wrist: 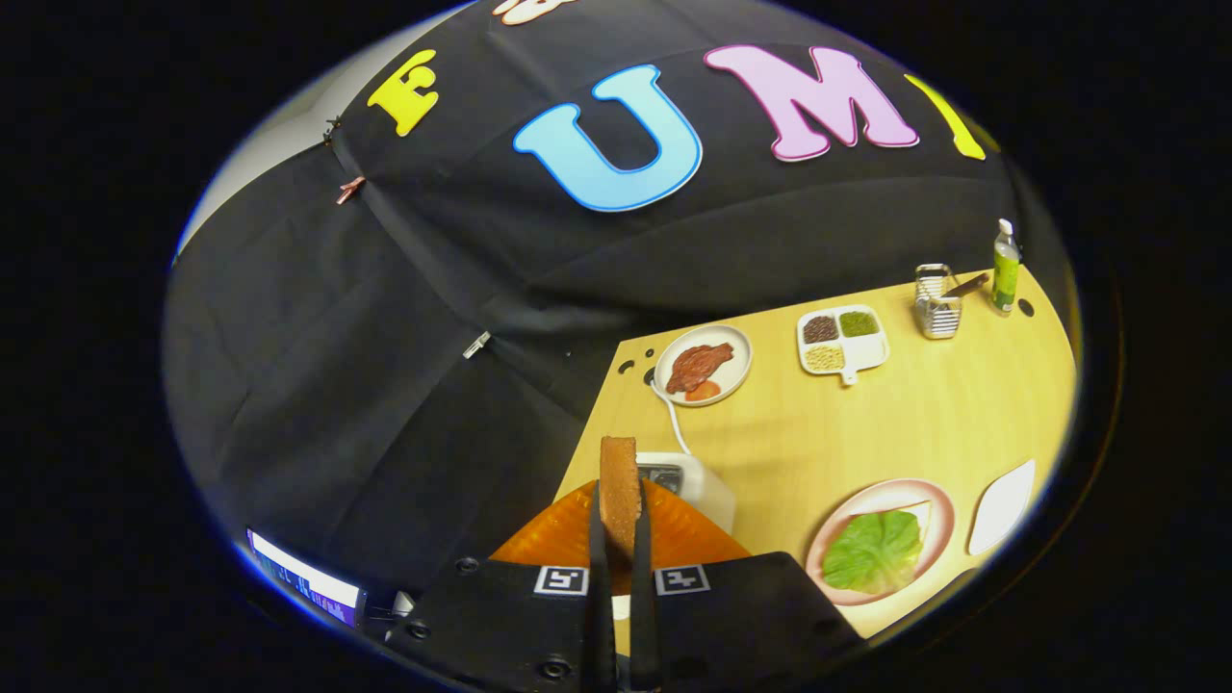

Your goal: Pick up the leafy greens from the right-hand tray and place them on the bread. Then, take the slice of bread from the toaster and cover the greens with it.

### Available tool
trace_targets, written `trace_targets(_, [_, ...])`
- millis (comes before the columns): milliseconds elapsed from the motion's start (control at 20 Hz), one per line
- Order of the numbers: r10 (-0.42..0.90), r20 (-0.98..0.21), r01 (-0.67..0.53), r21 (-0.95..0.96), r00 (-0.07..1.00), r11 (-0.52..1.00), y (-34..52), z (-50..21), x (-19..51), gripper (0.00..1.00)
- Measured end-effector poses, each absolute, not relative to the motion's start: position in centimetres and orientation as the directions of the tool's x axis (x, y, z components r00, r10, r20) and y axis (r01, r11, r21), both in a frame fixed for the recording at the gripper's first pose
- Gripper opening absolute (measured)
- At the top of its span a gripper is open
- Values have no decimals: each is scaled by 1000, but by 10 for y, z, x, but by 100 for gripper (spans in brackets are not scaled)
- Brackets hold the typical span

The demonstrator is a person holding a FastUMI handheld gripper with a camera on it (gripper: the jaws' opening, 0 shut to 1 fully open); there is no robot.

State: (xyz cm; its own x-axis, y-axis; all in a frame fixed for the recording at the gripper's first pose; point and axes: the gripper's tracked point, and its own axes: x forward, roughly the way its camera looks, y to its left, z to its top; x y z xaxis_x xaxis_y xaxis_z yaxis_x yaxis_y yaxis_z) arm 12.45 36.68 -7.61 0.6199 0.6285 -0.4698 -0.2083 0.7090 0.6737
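- The gripper is clamped on a slice of bread, both fingers pressing its flat faces, the slice standing upright on edge between them
- Bread is up in the air, its brown top poking out past the fingertips
- Just beneath and beyond the fingers sits the orange toaster, with a white box right behind it and a white cable running off toward the far side of the table
- Over by the table's near right edge, a pink plate carries the other bread slice with the greens already laid on top, well apart from the gripper
- Just right of that plate, a white tray at the table's right edge
- At the far left corner, a white plate with reddish meat on it
- Next to it along the far edge, a divided white dish with dark, green and pale fillings
- At the far right corner, a wire rack and a green bottle beside it
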Motion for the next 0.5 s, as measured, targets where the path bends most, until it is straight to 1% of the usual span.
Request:
trace_targets(250, [536,-503,-158,613,678,774,285,-102,121,11])
trace_targets(500, [453,-573,-58,575,683,816,228,-164,113,10])
